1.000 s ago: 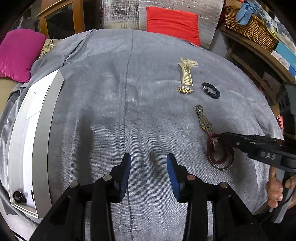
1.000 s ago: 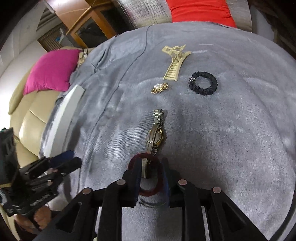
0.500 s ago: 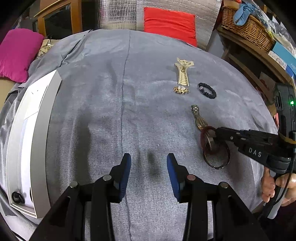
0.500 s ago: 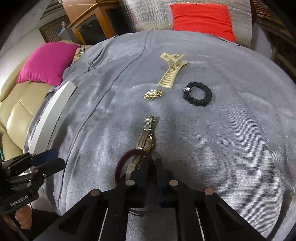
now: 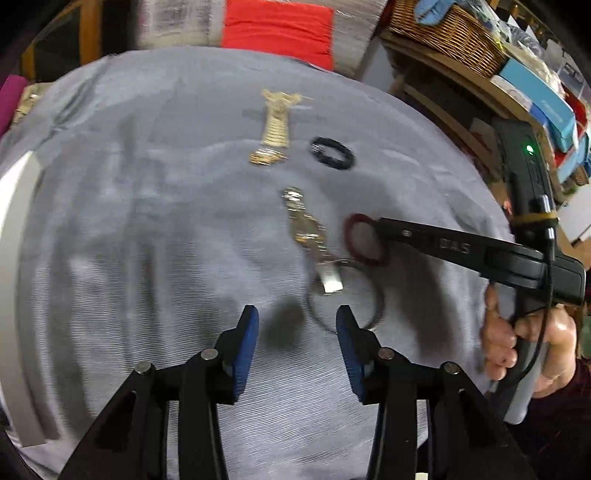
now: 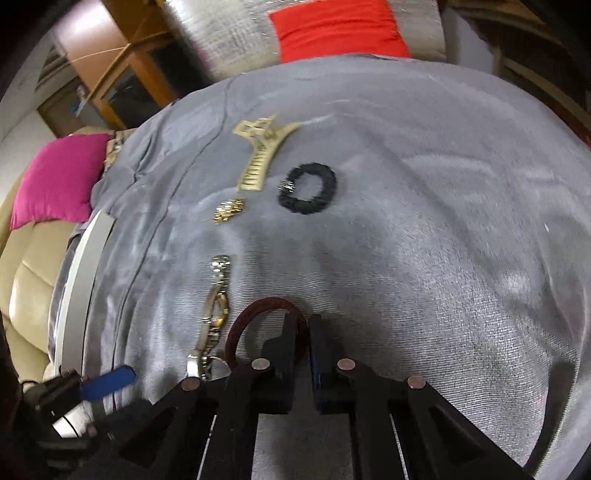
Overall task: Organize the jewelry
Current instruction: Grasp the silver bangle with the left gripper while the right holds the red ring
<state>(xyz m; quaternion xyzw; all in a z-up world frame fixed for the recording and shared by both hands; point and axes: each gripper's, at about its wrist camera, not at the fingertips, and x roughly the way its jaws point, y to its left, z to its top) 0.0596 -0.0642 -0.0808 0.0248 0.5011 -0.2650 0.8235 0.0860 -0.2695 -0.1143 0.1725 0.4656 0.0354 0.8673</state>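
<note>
Here, right hand-held gripper (image 6: 302,325) pinching maroon hair tie (image 5: 364,239), left hand-held gripper (image 5: 295,332) spread, wicker basket (image 5: 447,37) holding blue cloth (image 5: 430,8).

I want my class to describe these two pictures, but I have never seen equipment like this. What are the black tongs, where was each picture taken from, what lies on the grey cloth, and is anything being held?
There is no robot here: a person holds a handheld gripper in each hand, each carrying a wide-angle camera that looks along its two fingers. One picture comes from the left gripper, whose blue-padded fingers stand open and empty. The other comes from the right gripper, which is shut on a dark red ring, probably a hair tie or a bangle; the left view shows it from the side. On the grey cloth lie a beige hair claw, a small gold ornament, a black scrunchie, a metal wristwatch and a thin metal ring. A white tray sits at the cloth's left edge.
</note>
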